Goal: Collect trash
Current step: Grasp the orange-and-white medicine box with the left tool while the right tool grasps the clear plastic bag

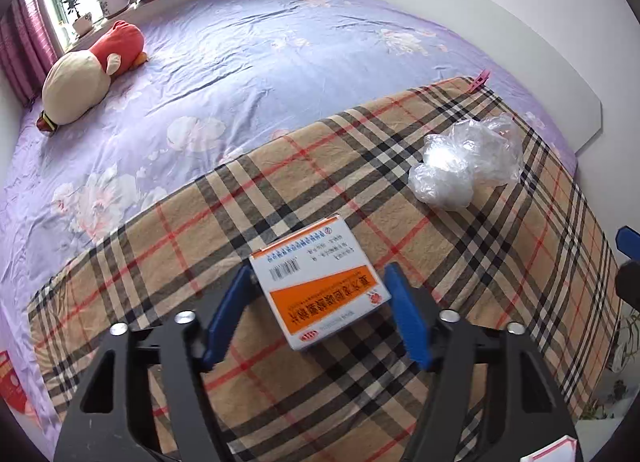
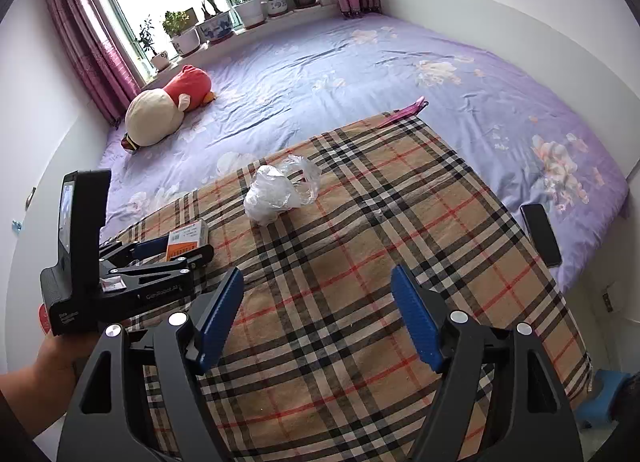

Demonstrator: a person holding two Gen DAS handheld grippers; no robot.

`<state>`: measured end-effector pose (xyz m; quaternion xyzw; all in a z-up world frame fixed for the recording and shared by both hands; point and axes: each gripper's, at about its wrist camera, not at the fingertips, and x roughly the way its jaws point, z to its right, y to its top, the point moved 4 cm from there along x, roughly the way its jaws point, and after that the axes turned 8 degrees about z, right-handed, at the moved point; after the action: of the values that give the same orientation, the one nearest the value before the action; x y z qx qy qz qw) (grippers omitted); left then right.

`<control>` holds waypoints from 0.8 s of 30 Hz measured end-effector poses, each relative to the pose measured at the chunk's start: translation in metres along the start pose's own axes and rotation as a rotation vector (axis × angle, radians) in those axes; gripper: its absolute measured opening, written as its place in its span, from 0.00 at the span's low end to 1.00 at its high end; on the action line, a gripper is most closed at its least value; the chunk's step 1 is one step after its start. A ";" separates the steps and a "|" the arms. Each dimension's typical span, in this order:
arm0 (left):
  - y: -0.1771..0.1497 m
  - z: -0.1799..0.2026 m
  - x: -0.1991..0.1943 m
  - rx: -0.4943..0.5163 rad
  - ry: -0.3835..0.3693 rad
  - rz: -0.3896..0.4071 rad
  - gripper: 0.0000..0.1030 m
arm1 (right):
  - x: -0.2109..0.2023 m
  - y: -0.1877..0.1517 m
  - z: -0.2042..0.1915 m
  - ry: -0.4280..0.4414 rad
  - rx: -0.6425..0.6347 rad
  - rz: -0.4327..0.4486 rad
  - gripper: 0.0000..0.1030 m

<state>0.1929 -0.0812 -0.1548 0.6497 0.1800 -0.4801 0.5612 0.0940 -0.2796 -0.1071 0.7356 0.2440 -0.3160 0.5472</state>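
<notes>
The left tongs (image 1: 320, 314) are standing spread around a medicine box (image 1: 320, 286) that is lying flat on the plaid cloth (image 1: 460, 282). The box is white with an orange band and a barcode, and its print is facing upside down to the camera. The left blue finger (image 1: 228, 314) is sitting right against the box's corner, perhaps touching it, while the right blue finger (image 1: 408, 318) is staying a little apart from the box, so the box is lying between them and is not being pinched. In the right wrist view the same box (image 2: 188, 240) is showing between the black arms of the left tongs (image 2: 176, 250), low on the cloth near its left edge.

A crumpled clear plastic bag (image 1: 468, 162) is lying on the plaid cloth, well apart from the box, further toward the wall side. The right tongs (image 2: 316, 318) are hanging spread over bare plaid cloth (image 2: 340, 302), holding nothing, and the plastic bag (image 2: 280, 192) is lying well ahead of them.

The plaid cloth is covering part of a bed with a purple flowered sheet (image 1: 260, 62). A pink clothes peg (image 1: 478, 80) is lying at the far corner of the cloth. A stuffed toy (image 1: 88, 74) is resting near the window, and a dark phone (image 2: 541, 234) is lying on the sheet at the right edge of the cloth.
</notes>
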 end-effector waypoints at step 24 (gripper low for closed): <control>-0.017 -0.041 -0.010 -0.041 -0.007 0.015 0.77 | 0.092 0.014 -0.033 -0.017 -0.029 -0.094 0.86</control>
<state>0.1924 -0.0362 -0.1594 0.6377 0.1828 -0.4747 0.5785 0.1734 -0.2510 -0.1589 0.7127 0.2782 -0.3437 0.5445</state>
